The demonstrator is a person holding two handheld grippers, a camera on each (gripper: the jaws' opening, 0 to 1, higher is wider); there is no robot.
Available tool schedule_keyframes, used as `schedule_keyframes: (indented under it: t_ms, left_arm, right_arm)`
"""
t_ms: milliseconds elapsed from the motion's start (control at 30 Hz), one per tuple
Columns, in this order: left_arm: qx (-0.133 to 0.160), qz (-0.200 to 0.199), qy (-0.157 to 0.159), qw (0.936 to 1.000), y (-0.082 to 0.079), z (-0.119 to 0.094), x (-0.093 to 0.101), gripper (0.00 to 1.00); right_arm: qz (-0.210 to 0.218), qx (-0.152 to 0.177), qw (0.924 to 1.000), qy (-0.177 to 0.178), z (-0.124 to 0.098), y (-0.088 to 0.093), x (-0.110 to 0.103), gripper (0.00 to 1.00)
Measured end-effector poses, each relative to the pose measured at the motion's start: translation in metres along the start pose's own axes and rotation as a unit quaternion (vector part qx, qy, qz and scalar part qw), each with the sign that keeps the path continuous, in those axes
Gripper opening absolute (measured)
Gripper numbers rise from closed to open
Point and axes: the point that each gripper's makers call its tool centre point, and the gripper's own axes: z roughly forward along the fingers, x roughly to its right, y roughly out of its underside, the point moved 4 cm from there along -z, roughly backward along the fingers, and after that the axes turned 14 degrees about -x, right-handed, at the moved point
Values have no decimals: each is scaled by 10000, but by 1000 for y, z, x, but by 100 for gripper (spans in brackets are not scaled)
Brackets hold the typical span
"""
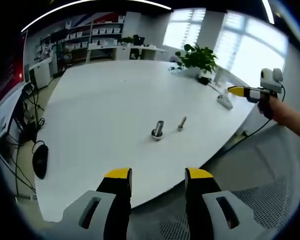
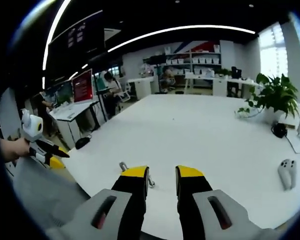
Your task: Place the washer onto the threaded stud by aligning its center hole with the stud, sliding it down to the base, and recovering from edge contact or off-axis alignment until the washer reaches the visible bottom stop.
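Note:
On the white table (image 1: 105, 110) a short threaded stud (image 1: 158, 129) stands upright, with a metal ring at its foot; whether that ring is the washer I cannot tell. A smaller bolt (image 1: 181, 123) stands just right of it. My left gripper (image 1: 158, 175) hangs open over the table's near edge, well short of the stud, nothing between its yellow-tipped jaws. A hand holds the right gripper (image 1: 238, 91) off the table's right side. In the right gripper view my right gripper (image 2: 162, 172) is open and empty; small metal parts (image 2: 123, 165) peek out beside its left jaw. The left gripper (image 2: 50, 151) shows at the left.
A potted plant (image 1: 197, 57) and a white controller (image 1: 224, 100) sit near the table's far right edge; the controller (image 2: 287, 173) and a black cabled device (image 2: 278, 130) also show in the right gripper view. A mesh chair (image 1: 270, 200) is close by. Desks and shelves line the room's back.

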Motion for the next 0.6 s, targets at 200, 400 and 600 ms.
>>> schedule_keyframes:
  t_ms: [200, 400, 600]
  left_arm:
    - [61, 1, -16, 10000, -1, -1, 0, 41]
    - [102, 7, 16, 9999, -2, -2, 1, 41]
    - [152, -22, 8, 9999, -4, -3, 0, 41]
  right_arm:
    - [-29, -59, 10000, 63, -7, 2, 3, 24]
    - [-92, -141, 9999, 32, -11, 7, -4, 24]
    - [-64, -148, 9999, 56, -16, 15, -4, 24]
